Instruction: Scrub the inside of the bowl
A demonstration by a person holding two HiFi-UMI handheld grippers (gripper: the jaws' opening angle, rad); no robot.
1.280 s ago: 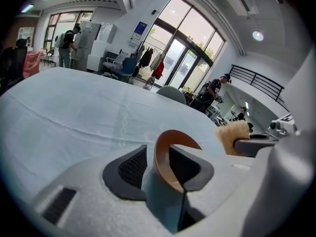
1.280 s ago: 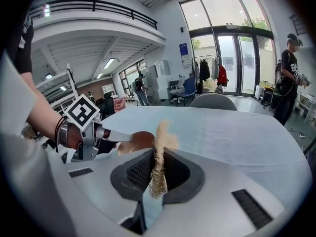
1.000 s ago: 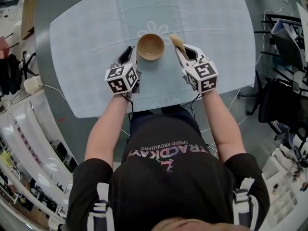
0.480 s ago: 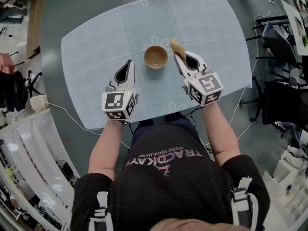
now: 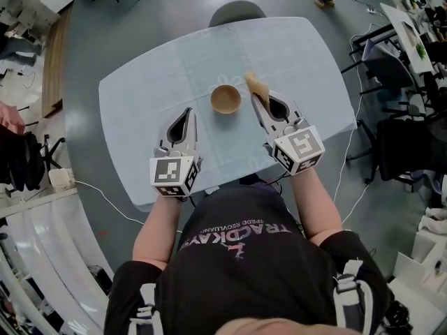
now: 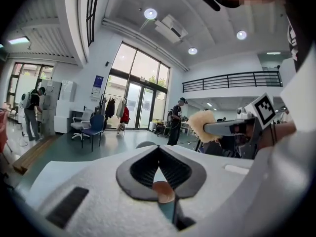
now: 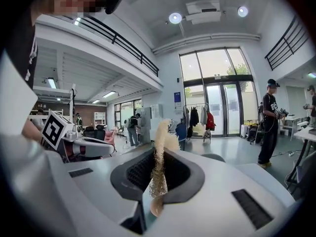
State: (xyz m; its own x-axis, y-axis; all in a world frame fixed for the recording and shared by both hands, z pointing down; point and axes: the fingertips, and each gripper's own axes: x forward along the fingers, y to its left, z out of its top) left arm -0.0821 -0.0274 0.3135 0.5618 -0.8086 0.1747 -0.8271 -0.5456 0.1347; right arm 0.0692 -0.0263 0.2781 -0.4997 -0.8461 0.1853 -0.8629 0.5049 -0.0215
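A small wooden bowl [image 5: 225,98] stands alone on the pale blue tablecloth [image 5: 140,96], near the middle. My left gripper [image 5: 187,112] is lifted above the table, left of the bowl and nearer to me, shut with nothing between its jaws. To the right of the bowl my right gripper [image 5: 257,96] is shut on a tan fibrous scrubber [image 5: 254,83] that sticks out past its tips. In the left gripper view the closed jaws [image 6: 158,149] point level into the room, with the bowl [image 6: 163,191] low behind them. In the right gripper view the scrubber [image 7: 159,157] hangs pinched between the jaws.
The table's near edge [image 5: 209,187] lies just in front of the person's body. A grey chair [image 5: 237,9] stands at the far side. Cables run over the floor [image 5: 105,194], and desks and chairs [image 5: 398,68] crowd the right. People stand far off [image 7: 269,117].
Both grippers have risen off the table and drawn back from the bowl. The left one, open beside the bowl's rim before, is now shut and empty. The scrubber stays in the right gripper.
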